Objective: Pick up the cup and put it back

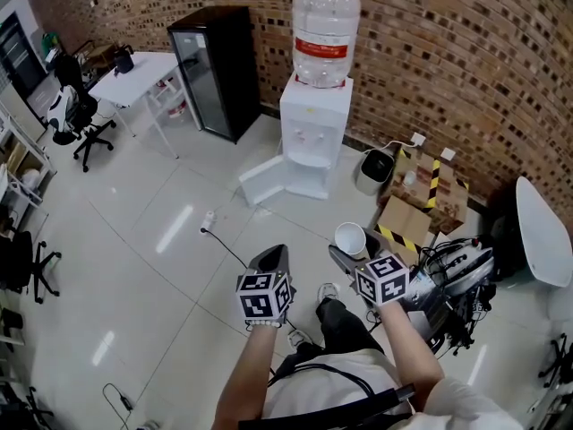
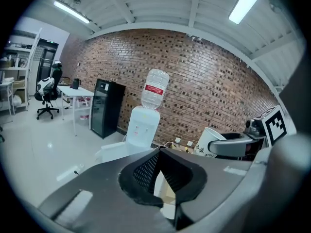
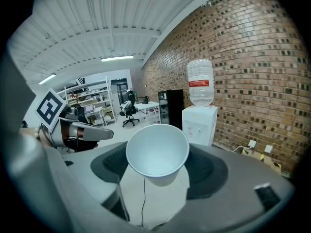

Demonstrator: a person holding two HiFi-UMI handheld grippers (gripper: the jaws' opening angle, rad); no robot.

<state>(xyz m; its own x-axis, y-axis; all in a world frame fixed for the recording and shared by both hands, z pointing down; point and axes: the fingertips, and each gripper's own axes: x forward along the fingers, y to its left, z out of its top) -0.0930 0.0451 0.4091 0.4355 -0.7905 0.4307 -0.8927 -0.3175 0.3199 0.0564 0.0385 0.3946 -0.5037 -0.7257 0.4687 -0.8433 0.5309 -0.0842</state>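
A white paper cup (image 1: 350, 239) is held in the air above the tiled floor, mouth up. My right gripper (image 1: 348, 252) is shut on it. In the right gripper view the cup (image 3: 157, 148) sits between the two dark pads, its empty inside facing the camera, with my right gripper (image 3: 158, 168) clamped round its lower wall. My left gripper (image 1: 272, 259) hangs level beside it on the left, shut, tips touching, with nothing held. From the left gripper view (image 2: 159, 152) the cup (image 2: 208, 141) shows off to the right. The water dispenser (image 1: 312, 137) with its bottle (image 1: 325, 32) stands ahead against the brick wall.
A black fridge (image 1: 216, 68) and a white table (image 1: 137, 77) stand to the left of the dispenser. A small bin (image 1: 373, 170) and cardboard boxes (image 1: 419, 197) sit to its right. Cables and gear (image 1: 457, 276) crowd the right side. Office chairs (image 1: 75, 115) are far left.
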